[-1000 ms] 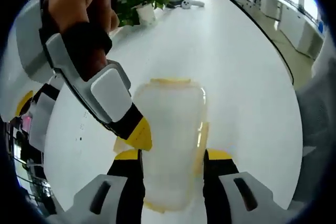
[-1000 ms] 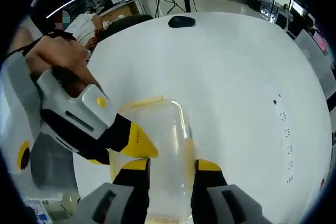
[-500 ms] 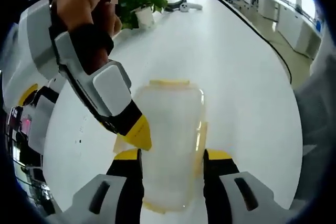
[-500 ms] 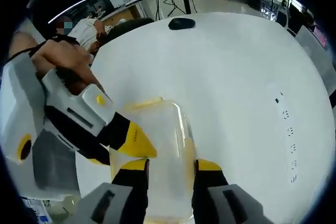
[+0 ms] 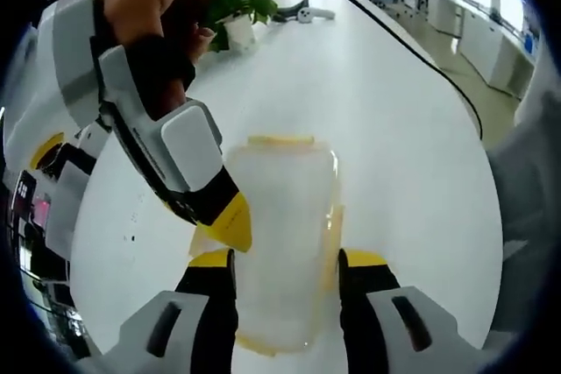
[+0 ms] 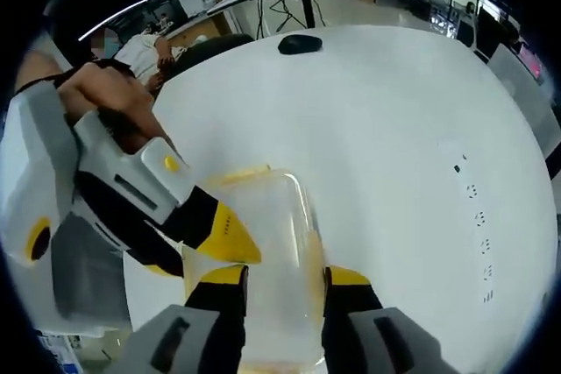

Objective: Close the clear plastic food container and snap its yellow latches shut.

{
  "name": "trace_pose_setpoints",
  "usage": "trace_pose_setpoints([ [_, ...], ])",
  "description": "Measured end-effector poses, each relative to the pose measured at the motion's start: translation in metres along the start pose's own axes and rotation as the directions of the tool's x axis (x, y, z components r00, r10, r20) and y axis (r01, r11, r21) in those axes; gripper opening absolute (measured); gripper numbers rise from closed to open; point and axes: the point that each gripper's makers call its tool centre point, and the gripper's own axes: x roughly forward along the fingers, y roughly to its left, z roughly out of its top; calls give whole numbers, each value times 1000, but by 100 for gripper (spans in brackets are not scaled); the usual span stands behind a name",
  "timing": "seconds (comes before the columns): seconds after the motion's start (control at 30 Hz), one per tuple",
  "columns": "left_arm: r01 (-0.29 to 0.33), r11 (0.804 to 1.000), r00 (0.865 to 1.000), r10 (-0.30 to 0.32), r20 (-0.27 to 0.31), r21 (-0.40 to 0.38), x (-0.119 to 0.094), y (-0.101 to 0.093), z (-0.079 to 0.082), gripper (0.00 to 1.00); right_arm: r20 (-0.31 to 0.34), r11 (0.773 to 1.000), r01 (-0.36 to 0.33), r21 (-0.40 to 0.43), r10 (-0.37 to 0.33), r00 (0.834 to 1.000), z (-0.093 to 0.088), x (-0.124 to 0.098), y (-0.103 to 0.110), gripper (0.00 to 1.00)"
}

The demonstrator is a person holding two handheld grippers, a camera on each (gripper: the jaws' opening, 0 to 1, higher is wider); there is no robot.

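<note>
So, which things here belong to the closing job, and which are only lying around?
For the job:
- clear plastic food container
- yellow latch at its far end
- left gripper
- right gripper

Just lying about:
- potted green plant
- black computer mouse
- white table, which merely supports the container

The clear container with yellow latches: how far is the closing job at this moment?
Done: the lid looks seated on the clear container, which lies flat on the white table.
In hand: the left tongs straddle the container, and the right tongs straddle it as well, their yellow tips at its side edges.
Left: I cannot tell whether the yellow latches are snapped, so pressing them shut may remain.
</note>
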Motion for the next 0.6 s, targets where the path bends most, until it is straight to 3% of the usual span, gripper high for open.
trace_pose_setpoints([
  [0.07,28,998,999,-27,19,-58,-1,0,3,44,2,1000,6,-3,-6,1000,0,-1,0,32],
  [0.13,37,997,999,-37,10,-61,-2,2,3,44,10,1000,11,4,-11,1000,0,-2,0,32],
  [0.27,63,998,998,-63,-18,-24,-4,-2,-1,46,22,998,54,-23,-54,998,1,-4,-3,35],
  [0.4,72,997,997,-73,-29,-27,-9,-2,-7,51,34,998,57,-33,-56,998,0,-9,0,34],
  [0.5,82,996,996,-81,-37,29,-15,-4,-12,52,35,997,71,-29,-70,997,-4,-13,-2,36],
  [0.6,83,996,996,-82,-41,33,-19,-1,-15,53,32,997,78,-24,-77,997,-9,-14,-1,38],
])
